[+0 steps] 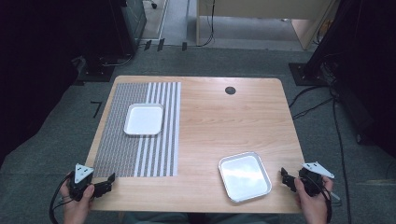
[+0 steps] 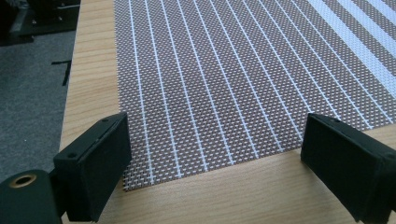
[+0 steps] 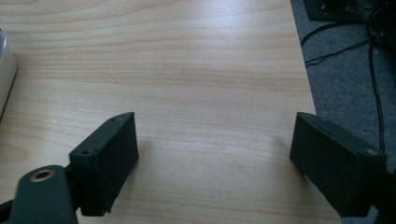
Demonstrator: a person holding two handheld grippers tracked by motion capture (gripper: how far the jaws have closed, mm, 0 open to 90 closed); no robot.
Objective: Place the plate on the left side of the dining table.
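My left gripper (image 1: 108,181) rests at the table's front left corner, held in a hand, its jaws wide apart with nothing between them. In the left gripper view it (image 2: 215,156) points at the near edge of a striped woven placemat (image 2: 224,70). My right gripper (image 1: 286,178) sits at the front right edge, open and empty. In the right gripper view it (image 3: 215,161) hovers over bare wood. A white square tray (image 1: 143,119) lies on the placemat (image 1: 121,149). A shiny metal tray (image 1: 244,176) lies just left of the right gripper, and its rim (image 3: 4,74) shows in the right gripper view.
The wooden table (image 1: 215,116) has a round black cable port (image 1: 229,90) near its far edge. Grey carpet with cables (image 1: 322,102) surrounds it, and dark equipment stands at the far left and right. The table's right edge (image 3: 308,84) runs close beside my right gripper.
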